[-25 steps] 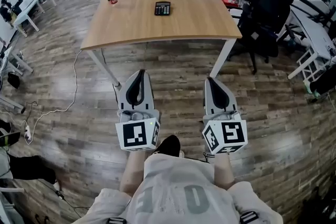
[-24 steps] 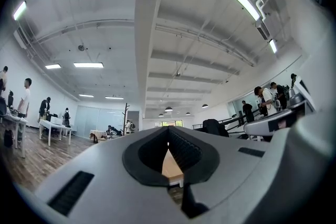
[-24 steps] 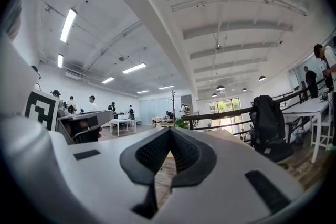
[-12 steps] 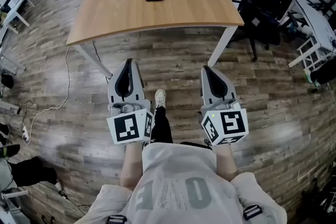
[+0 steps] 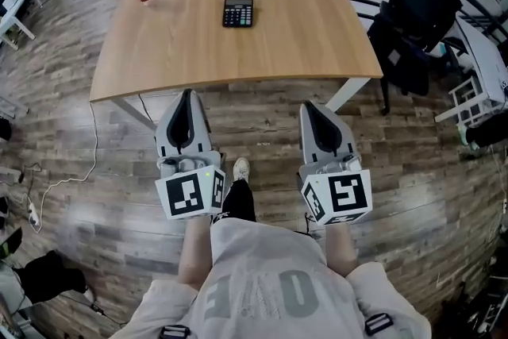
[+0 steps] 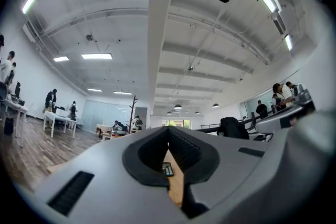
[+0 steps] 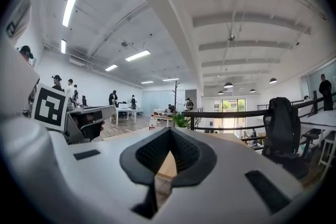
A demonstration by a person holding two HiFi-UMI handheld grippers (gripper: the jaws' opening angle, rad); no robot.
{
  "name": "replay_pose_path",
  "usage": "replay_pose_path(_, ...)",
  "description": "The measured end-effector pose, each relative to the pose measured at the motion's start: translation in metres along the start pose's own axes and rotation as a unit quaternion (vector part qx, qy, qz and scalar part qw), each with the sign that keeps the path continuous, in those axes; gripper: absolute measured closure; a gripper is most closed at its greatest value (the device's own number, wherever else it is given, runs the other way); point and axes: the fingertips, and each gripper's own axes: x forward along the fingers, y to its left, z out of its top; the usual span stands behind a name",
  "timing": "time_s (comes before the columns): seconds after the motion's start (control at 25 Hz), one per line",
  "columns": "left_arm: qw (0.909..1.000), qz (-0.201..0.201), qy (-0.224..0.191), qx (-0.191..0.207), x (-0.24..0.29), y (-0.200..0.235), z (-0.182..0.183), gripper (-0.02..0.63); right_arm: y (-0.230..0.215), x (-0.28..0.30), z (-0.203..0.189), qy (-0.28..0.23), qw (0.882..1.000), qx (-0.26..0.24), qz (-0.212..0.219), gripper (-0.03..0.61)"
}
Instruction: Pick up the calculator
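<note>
The small black rectangular calculator [image 5: 238, 13] lies flat on the light wooden table [image 5: 317, 36]. It sits past the table's middle, toward its far edge, with bare wood all round it. Its long axis seems to run from the table's near edge to the far one, display end away from the person.

Both claws are clenched and hold nothing. The left gripper [image 5: 187, 97] and the right gripper [image 5: 310, 107] point at the table from just off its near edge, well short of the calculator.

The calculator lies straight ahead and between them, somewhat closer to the left gripper's line. The left gripper view catches it through the gap under that gripper's closed tips. The left hand therefore looks better placed, and it would need to reach forward across the table and open.
</note>
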Motion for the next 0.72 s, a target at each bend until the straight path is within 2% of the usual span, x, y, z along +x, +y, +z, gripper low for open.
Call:
replay_pose_path(0.4,0.9994,-0.019,-0.019,0.023,0.181,0.071,-0.011,0.604,-0.031,0.198,0.029,-0.006,1.0,0.001,0.007,0.56)
replay_pose_path(0.72,0.9998,-0.019,-0.011,-0.004,0.253,0.098,-0.029,0.604,-0.052,0.262,0.032,0.024,1.0,-0.018,-0.004,0.56)
